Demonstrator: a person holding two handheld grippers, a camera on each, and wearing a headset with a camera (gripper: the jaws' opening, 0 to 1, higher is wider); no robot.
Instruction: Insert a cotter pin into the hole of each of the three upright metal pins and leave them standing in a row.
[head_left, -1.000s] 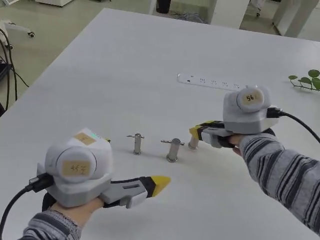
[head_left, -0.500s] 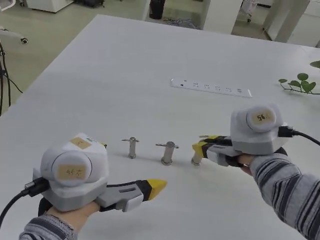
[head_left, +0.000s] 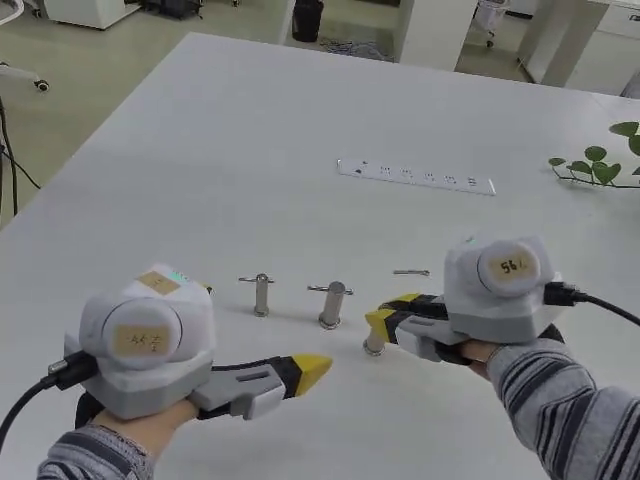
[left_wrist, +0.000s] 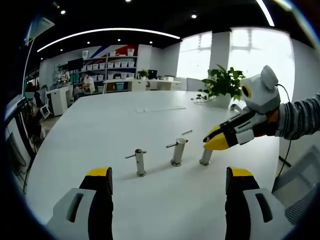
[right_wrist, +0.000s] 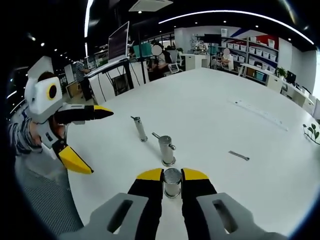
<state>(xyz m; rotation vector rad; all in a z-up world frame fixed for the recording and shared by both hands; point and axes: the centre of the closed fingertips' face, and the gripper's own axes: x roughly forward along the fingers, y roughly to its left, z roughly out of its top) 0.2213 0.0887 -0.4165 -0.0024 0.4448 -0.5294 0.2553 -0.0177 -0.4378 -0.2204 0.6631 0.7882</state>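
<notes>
The third short grey metal pin (right_wrist: 172, 186) stood upright at the right end of the row on the white table (head_left: 250, 150), pinched by the right gripper (head_left: 381, 322). The thin loose cotter pin (head_left: 411, 272) lay behind it. The two neighbouring pins (head_left: 261, 294) (head_left: 331, 304) carried theirs. The left gripper (left_wrist: 169, 173) hovered, jaws spread. The step probably wanted the pin held plumb, its hole turned towards the incoming cotter.

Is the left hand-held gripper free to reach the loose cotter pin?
Likely yes, by going over: the left hand-held gripper is open and empty, but the pin row and the right hand-held gripper, shut on the end pin, stand between it and the cotter pin.
</notes>
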